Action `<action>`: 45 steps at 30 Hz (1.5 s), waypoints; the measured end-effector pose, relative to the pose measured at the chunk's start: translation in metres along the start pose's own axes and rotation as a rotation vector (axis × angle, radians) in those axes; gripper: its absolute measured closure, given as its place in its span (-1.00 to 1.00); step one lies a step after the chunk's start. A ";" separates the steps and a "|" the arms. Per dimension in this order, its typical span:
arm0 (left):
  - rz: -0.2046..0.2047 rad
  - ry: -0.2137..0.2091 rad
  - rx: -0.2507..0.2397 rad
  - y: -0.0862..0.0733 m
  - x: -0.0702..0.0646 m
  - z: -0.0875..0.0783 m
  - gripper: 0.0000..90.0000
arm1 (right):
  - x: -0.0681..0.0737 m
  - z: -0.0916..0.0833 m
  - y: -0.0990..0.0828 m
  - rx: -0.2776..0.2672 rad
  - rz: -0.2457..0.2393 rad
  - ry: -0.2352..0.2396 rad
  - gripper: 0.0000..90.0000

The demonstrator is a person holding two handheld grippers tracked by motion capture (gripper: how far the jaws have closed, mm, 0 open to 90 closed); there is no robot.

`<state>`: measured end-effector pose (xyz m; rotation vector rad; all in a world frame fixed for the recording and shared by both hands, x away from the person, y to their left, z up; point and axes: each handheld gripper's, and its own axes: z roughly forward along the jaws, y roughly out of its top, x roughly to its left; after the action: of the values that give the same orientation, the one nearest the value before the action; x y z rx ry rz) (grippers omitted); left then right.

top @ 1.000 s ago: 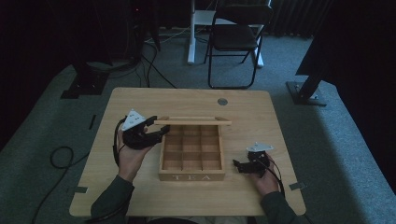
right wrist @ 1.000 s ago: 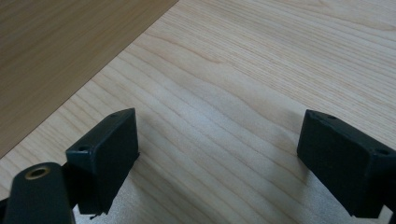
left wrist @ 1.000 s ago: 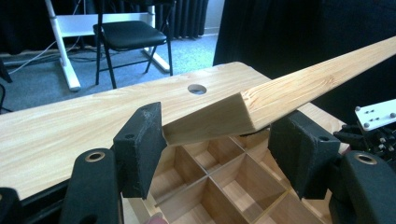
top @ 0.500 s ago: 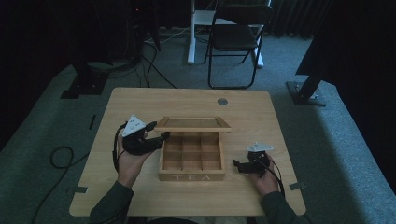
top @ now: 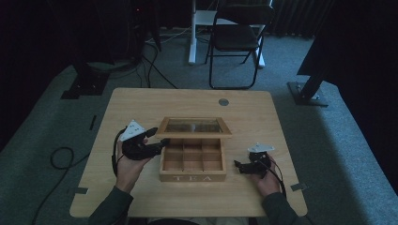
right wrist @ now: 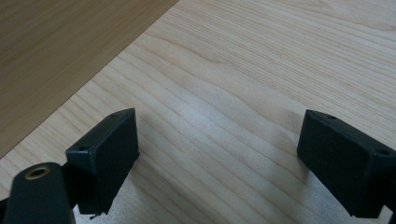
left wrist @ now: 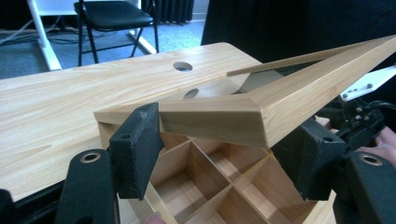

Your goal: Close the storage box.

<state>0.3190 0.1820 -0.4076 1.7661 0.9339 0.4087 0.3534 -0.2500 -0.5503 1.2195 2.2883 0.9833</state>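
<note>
Left claw (left wrist: 219, 154) straddles the lid (left wrist: 261, 105) corner, jaws just widening, easing it shut over the box (top: 192, 161); right claw (top: 245, 167) rests wide (empty).

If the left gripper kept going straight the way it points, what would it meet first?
Most likely the front corner of the half-raised lid of the tea box: that corner already sits between the left gripper's open fingers, though contact is hard to judge.

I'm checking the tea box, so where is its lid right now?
In the high view the lid is raised over the back of the tea box at mid-table, its left corner between the left claw's jaws.
</note>
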 end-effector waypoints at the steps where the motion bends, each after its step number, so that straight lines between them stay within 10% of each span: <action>1: 0.002 0.001 0.004 -0.001 0.000 0.000 -0.24 | 0.000 0.000 0.000 0.000 0.000 0.000 -0.73; 45: -0.006 -0.032 0.071 -0.037 -0.006 0.000 -0.32 | 0.000 0.000 0.000 0.002 0.001 0.001 -0.73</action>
<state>0.3003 0.1832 -0.4399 1.8284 0.9406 0.3461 0.3533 -0.2500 -0.5503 1.2215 2.2899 0.9830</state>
